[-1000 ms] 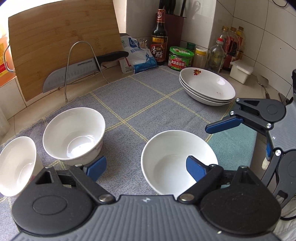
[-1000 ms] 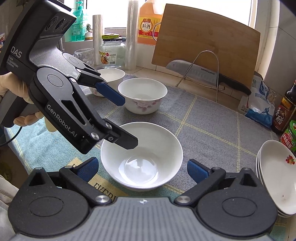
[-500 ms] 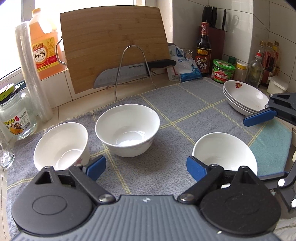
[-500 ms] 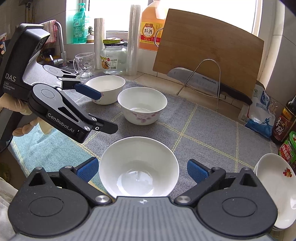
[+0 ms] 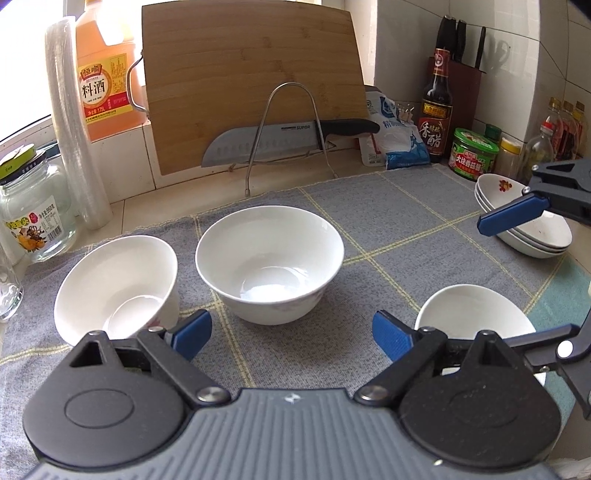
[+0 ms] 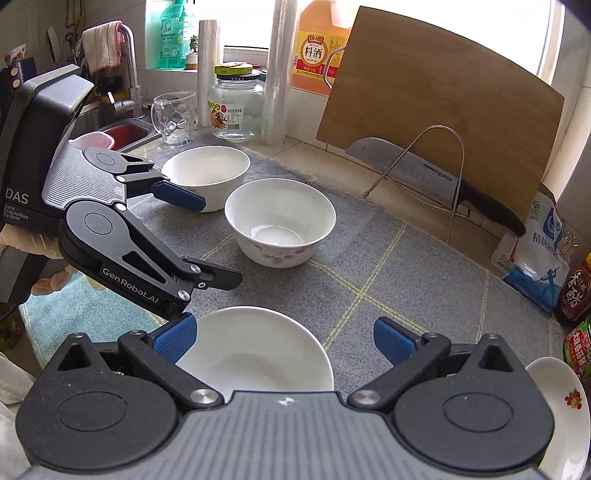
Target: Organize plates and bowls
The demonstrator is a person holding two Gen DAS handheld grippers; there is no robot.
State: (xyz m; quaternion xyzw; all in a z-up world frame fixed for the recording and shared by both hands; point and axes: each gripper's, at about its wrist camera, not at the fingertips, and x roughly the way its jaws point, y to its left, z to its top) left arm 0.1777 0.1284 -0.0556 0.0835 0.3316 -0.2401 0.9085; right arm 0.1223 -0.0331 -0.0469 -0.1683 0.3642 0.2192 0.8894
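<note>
Altogether three bowls (upright), three stacked plates.

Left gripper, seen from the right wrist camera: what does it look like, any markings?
The left gripper is black with a ribbed grey top plate, round pivot discs and blue pads on its jaws. White lettering reads "GenRobot.AI" on one arm and "DAS Data Acquisition System" on the body.

Daylight pours in from the window behind the counter's back edge, blown out to white there. The bowls' insides carry soft glare, the middle bowl most. Shadows on the grey mat stay faint. Both views are sharp, though lines bow at the dark-cornered edges.
</note>
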